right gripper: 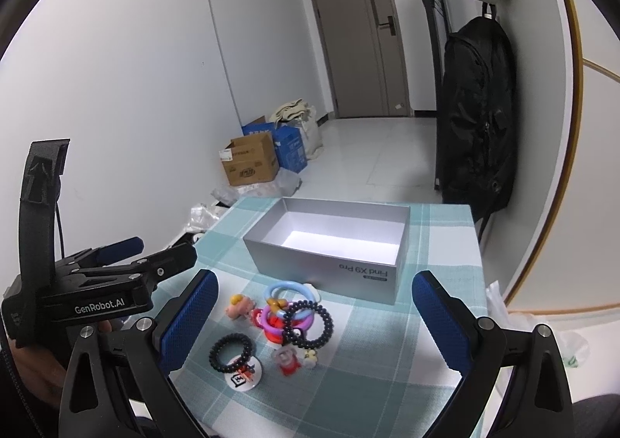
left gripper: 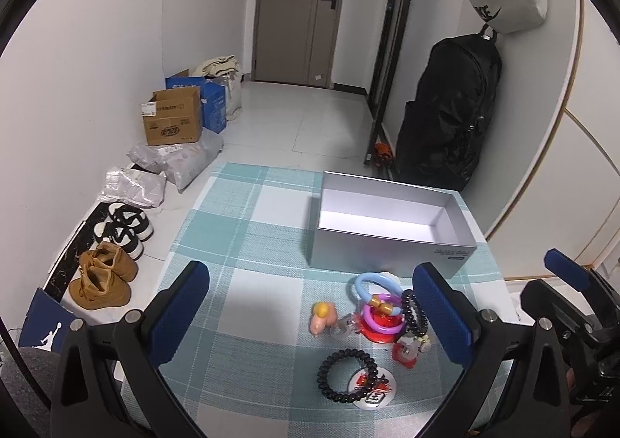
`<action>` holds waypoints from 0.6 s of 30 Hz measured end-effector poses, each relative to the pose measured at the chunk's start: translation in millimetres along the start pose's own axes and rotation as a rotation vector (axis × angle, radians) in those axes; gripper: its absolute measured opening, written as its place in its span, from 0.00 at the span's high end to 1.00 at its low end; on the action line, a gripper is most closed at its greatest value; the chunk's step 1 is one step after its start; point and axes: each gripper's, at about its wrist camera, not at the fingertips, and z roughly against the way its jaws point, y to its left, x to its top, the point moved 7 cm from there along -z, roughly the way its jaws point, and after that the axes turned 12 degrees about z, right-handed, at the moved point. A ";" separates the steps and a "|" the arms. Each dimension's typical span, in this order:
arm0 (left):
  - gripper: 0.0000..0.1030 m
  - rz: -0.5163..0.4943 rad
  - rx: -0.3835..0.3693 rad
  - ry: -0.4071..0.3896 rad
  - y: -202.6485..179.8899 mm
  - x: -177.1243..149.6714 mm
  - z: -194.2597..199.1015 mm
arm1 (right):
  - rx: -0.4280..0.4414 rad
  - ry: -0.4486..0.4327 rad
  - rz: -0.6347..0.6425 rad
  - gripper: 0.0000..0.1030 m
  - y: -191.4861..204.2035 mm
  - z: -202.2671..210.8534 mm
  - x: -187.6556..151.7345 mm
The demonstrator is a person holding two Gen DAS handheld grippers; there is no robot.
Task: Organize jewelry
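Observation:
A pile of jewelry lies on the checked cloth in front of an open grey box (left gripper: 387, 244) (right gripper: 321, 267): a black bead bracelet (left gripper: 346, 376) (right gripper: 231, 352) on a white badge, a light blue ring (left gripper: 376, 285) (right gripper: 288, 288), a purple ring (left gripper: 381, 316) (right gripper: 271, 318), a second black bracelet (right gripper: 310, 325), a small pink figure (left gripper: 321, 318) (right gripper: 238, 304). My left gripper (left gripper: 310, 314) is open and empty above the pile. My right gripper (right gripper: 314, 318) is open and empty, also over the pile. The box is empty.
The small table (left gripper: 240, 244) has edges close on all sides. Shoes (left gripper: 102, 279), parcels and cardboard boxes (left gripper: 172, 120) line the left wall. A black backpack (left gripper: 449, 108) hangs at the right. The left gripper's body (right gripper: 97, 283) shows in the right wrist view.

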 end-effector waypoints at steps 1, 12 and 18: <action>0.01 0.002 -0.002 0.001 0.4 -0.1 0.0 | 0.000 -0.001 0.002 0.02 0.1 0.1 0.0; 0.01 0.011 -0.009 0.012 3.6 -2.2 -0.4 | -0.004 -0.005 -0.003 0.02 -1.8 0.8 1.0; 0.01 0.022 -0.015 0.023 6.0 -3.2 -1.5 | 0.001 0.004 0.001 0.02 0.7 -0.3 1.6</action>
